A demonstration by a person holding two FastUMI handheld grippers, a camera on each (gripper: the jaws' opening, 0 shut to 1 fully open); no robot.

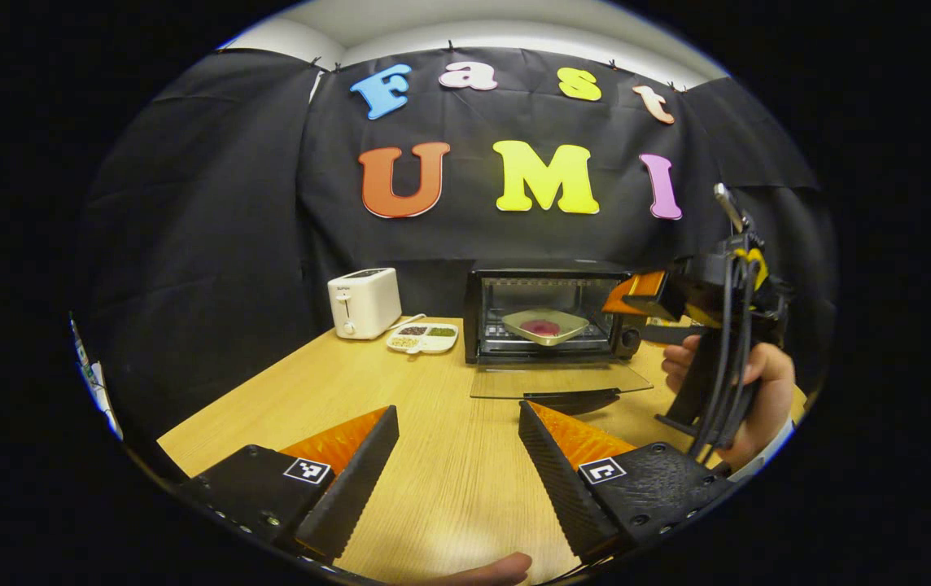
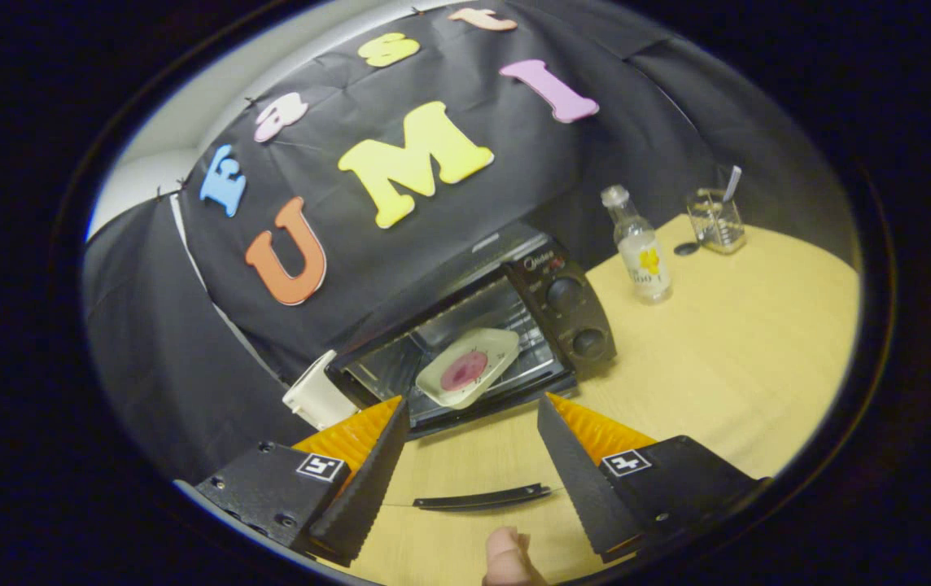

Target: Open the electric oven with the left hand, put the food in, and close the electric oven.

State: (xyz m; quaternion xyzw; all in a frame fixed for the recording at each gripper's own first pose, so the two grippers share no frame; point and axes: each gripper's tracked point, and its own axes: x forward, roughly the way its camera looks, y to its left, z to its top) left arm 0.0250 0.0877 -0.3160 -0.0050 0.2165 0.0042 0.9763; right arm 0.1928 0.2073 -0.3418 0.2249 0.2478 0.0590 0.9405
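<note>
The oven (image 1: 547, 313) stands at the back of the desk (image 1: 449, 456) with its glass door (image 1: 559, 380) dropped flat, and the food (image 1: 540, 327), a reddish piece on a pale tray (image 1: 545, 324), is seen resting on the rack inside. The putting-in is judged done, so closing is the step in hand. It is best done by bringing the left hand-held gripper (image 1: 457, 456) under the door's dark handle (image 1: 571, 400), at the front edge, and lifting it in an arc about the hinge until it meets the oven face; the handle should be taken near its middle so the door is not twisted, and the right tool should be drawn clear of the door's path beforehand. The left hand-held gripper is held low over the desk, well short of the door, with its jaws spread wide and nothing between them. The right hand-held gripper (image 2: 474, 464) is likewise spread and empty (in the left gripper view it is held by a hand (image 1: 750, 391) beside the oven's knob side) and is tilted down towards the open oven.
</note>
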